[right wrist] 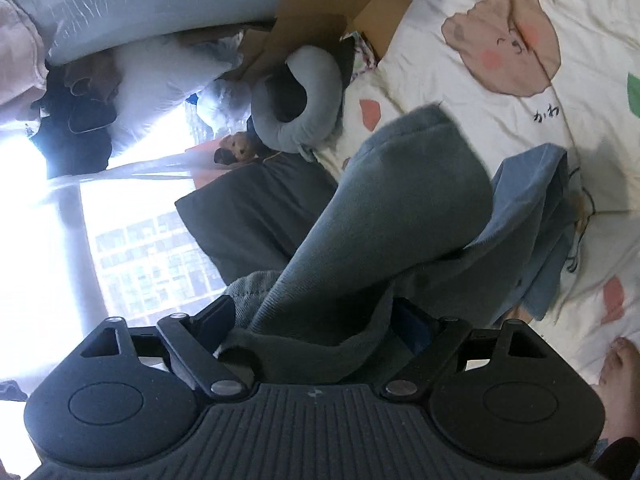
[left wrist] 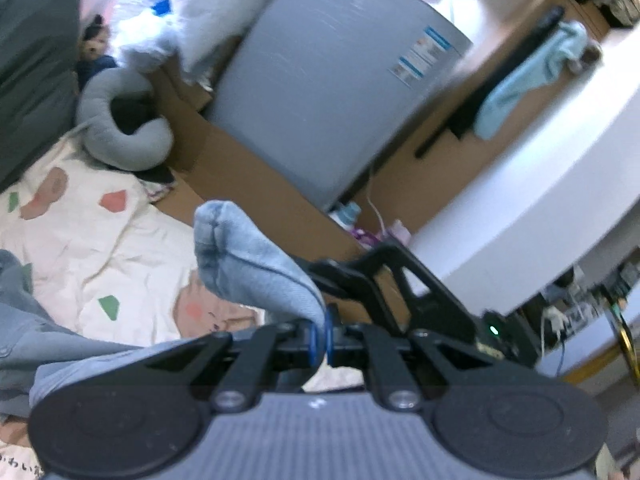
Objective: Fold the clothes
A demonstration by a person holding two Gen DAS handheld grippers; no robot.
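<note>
1. my left gripper [left wrist: 322, 338] is pinched tight on a hem of the light blue denim garment [left wrist: 248, 258]; the blue pads meet on the cloth, and a folded corner stands up above my fingers.
2. my right gripper [right wrist: 320, 320] has its jaws a fair way apart with a thick bunch of the same garment [right wrist: 392, 208] filling the gap, so i'm holding it there.
3. the rest of the cloth hangs from my right fingers toward the cream bedsheet [right wrist: 520, 128] printed with cartoon animals.
4. a grey neck pillow [right wrist: 304, 92] lies at the sheet's edge, just beside a dark pillow [right wrist: 256, 208].
5. a grey mini fridge [left wrist: 332, 92] stands past the bed.
</note>
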